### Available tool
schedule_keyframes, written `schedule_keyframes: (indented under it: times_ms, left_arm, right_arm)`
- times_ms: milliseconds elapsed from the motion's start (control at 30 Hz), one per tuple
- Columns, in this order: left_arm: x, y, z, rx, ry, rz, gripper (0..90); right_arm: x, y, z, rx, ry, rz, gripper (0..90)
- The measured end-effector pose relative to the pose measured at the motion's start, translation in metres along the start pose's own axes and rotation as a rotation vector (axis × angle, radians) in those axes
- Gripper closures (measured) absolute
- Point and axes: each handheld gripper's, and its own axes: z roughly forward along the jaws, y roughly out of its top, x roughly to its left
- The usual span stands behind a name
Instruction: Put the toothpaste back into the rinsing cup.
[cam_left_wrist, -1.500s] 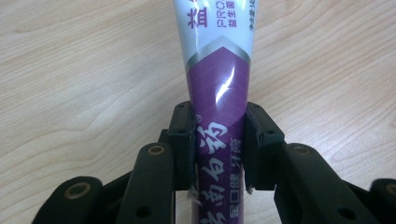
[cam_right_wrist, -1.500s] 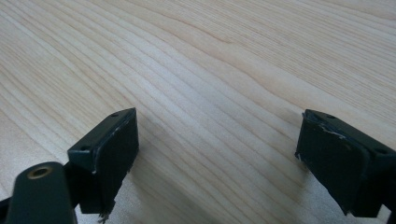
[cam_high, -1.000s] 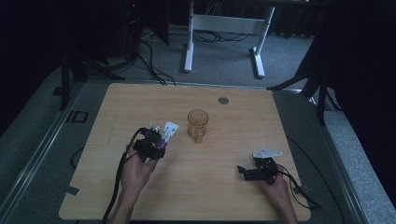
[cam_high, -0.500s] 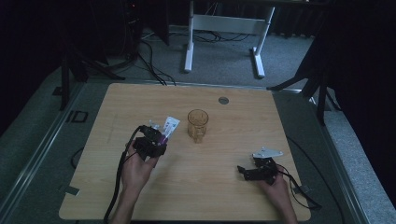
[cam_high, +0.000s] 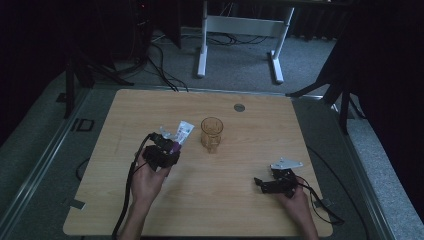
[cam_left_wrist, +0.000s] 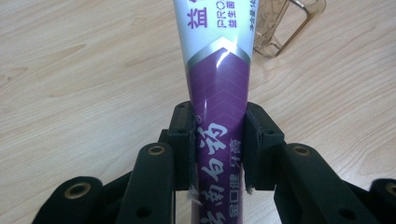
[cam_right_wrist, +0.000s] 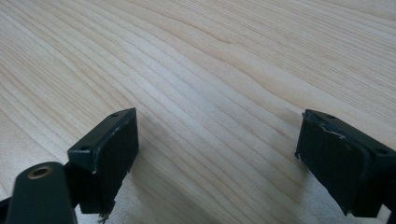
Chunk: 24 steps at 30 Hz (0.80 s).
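Observation:
A white and purple toothpaste tube (cam_left_wrist: 218, 93) runs up between the two black jaws of my left gripper (cam_left_wrist: 218, 154), whose pads press on its purple end. From above, that left gripper (cam_high: 167, 145) sits left of centre on the wooden table (cam_high: 150, 107), and the tube (cam_high: 183, 132) sticks out toward an amber glass mug (cam_high: 211, 133) just to its right. The mug's handle (cam_left_wrist: 280, 28) is at the top of the left gripper view. My right gripper (cam_high: 260, 184) rests low near the front right, and its jaws (cam_right_wrist: 217, 158) stand wide apart over bare wood.
A small round grey grommet (cam_high: 239, 107) is set in the table near its far edge. Cables trail from both grippers toward the front edge. Beyond the table stand a white desk frame (cam_high: 240, 30) and dark stands on the grey floor.
The left hand has shifted slightly with the tube still held. The right hand has stayed in place.

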Motion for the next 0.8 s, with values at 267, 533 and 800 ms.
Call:
schedule_keyframes:
  times_ms: [267, 533, 800]
  left_arm:
    - [-0.0001, 0.001, 0.0011, -0.012, -0.007, -0.003, 68.1]
    - [0.0001, 0.0014, 0.0002, -0.038, -0.006, -0.011, 68.0]
    - [0.0014, 0.0008, -0.0011, -0.072, 0.0, -0.018, 68.1]
  right_arm:
    - [0.0, 0.0, 0.0, 0.0, 0.0, 0.0, 12.7]
    - [-0.0001, 0.0, 0.0, 0.0, 0.0, -0.001, 12.6]
    - [-0.0001, 0.0, 0.0001, -0.001, -0.001, -0.002, 12.6]
